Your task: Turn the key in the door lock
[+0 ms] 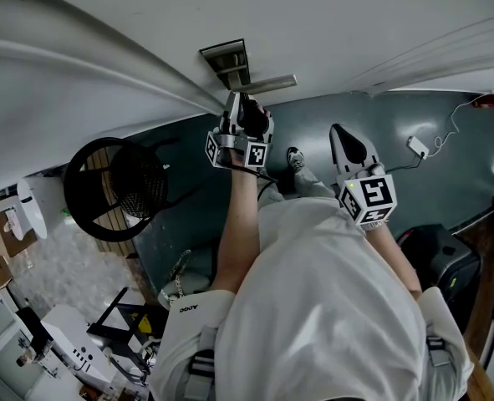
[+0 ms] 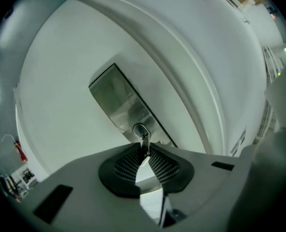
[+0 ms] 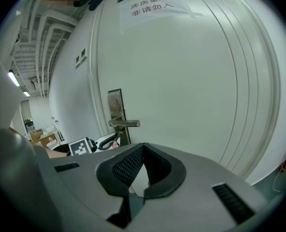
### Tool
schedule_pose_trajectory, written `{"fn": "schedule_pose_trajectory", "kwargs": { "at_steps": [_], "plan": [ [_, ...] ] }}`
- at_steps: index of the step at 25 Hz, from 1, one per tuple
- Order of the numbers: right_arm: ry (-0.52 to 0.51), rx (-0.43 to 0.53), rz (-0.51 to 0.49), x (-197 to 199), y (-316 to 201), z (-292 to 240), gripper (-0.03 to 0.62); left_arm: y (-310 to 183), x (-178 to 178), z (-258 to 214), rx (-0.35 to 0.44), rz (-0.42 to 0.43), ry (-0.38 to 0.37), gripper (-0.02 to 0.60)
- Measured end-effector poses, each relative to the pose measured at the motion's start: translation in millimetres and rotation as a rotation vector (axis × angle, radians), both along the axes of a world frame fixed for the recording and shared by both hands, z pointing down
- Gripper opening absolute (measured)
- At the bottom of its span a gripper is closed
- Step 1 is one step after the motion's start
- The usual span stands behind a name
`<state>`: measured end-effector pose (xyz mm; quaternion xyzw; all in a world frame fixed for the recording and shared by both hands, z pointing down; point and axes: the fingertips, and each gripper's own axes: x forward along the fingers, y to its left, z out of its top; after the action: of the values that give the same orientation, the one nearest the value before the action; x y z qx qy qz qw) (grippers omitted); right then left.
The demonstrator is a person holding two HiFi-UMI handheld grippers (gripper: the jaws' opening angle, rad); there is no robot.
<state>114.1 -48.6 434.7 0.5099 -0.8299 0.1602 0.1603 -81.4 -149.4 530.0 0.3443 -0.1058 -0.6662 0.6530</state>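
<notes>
**Key** (image 2: 143,140): seated in the lock cylinder (image 2: 141,129), low on the steel lock plate (image 2: 114,98) and below the lever handle (image 3: 125,123). Only its head stands out of the cylinder.

**Left tongs** (image 2: 143,150): tips clenched on the key head, with a ribbed pad (image 2: 126,164) on each side of it. Further back the pads stand apart. The tongs sit rolled to one side, so the plate runs slantwise across their own view. They are just under the handle. A bare forearm (image 1: 242,215) reaches up to them.

**Right tongs** (image 3: 140,149): held back from the door (image 3: 191,81), to the right of the left tongs and well apart from the lock. The tips are together with nothing between them.

**Door:** white, with raised mouldings running down it. The plate sits near one edge. The handle is level, with its free end pointing toward the door's middle. A paper notice (image 3: 150,4) with printed characters is stuck high up.

**Around:**
- The person, in a white shirt (image 1: 330,307), stands close to the door.
- The floor (image 1: 397,115) is dark grey-green.
- On the person's left there is a black round mesh-fronted thing (image 1: 117,186).
- On the right, a white plug block (image 1: 418,146) lies on the floor with its thin cable.
- Further along there is a small red object (image 1: 489,100). I cannot tell what it is.
</notes>
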Motion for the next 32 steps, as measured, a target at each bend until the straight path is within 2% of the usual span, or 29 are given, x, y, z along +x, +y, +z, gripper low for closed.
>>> {"fn": "schedule_pose_trajectory", "kwargs": {
  "at_steps": [4, 5, 6, 7, 11, 13, 15, 18, 19, 22, 24, 26, 28, 32],
  "plan": [
    [0.022, -0.008, -0.011, 0.3, 2.4, 3.6, 0.002, 0.5, 1.5, 0.5, 0.026, 0.01, 0.109, 0.055],
    [0.025, -0.01, -0.014, -0.2, 2.5, 4.4, 0.002, 0.4, 1.5, 0.5, 0.039, 0.014, 0.096, 0.057],
    [0.027, -0.012, -0.017, -0.9, 2.5, 5.0, 0.002, 0.4, 1.2, 0.4, 0.051, 0.018, 0.049, 0.057],
    [0.026, -0.013, -0.02, -1.9, 2.2, 5.2, 0.002, 0.3, 0.4, 0.6, 0.059, 0.022, -0.028, 0.057],
    [0.012, -0.012, -0.03, -5.7, -0.5, 4.2, 0.002, 3.3, 7.7, -11.5, 0.121, 0.089, -0.42, 0.073],
    [0.006, -0.014, -0.04, -8.8, -1.4, 4.8, 0.002, 9.2, 18.4, -18.3, 0.159, 0.148, -0.598, 0.146],
    [-0.003, -0.013, -0.057, -14.0, -1.4, 4.5, 0.002, 17.1, 22.8, -15.8, 0.148, 0.184, -0.755, 0.155],
    [-0.011, -0.012, -0.081, -19.8, 0.1, 4.4, 0.002, 31.2, 17.0, -6.3, 0.108, 0.191, -0.953, 0.154],
    [-0.012, -0.013, -0.086, -20.2, 0.5, 4.6, 0.002, 35.8, 15.3, -1.3, 0.111, 0.206, -1.065, 0.153],
    [-0.01, -0.016, -0.093, -18.4, 1.1, 6.3, 0.002, 44.9, 13.9, 15.2, 0.132, 0.286, -1.561, 0.153],
    [-0.007, -0.018, -0.098, -17.3, 1.2, 7.6, 0.002, 45.1, 9.7, 18.9, 0.115, 0.286, -1.862, 0.153],
    [-0.006, -0.018, -0.104, -17.6, 1.4, 8.0, 0.002, 42.2, 4.1, 14.6, 0.092, 0.247, -2.094, 0.153],
    [-0.007, -0.016, -0.109, -18.3, 1.4, 7.0, 0.002, 38.1, 1.8, 8.5, 0.079, 0.214, -2.29, 0.153],
    [-0.006, -0.013, -0.112, -16.7, 1.7, 5.9, 0.002, 28.7, 7.9, 2.8, 0.108, 0.126, -2.699, 0.153]
  ]
}}
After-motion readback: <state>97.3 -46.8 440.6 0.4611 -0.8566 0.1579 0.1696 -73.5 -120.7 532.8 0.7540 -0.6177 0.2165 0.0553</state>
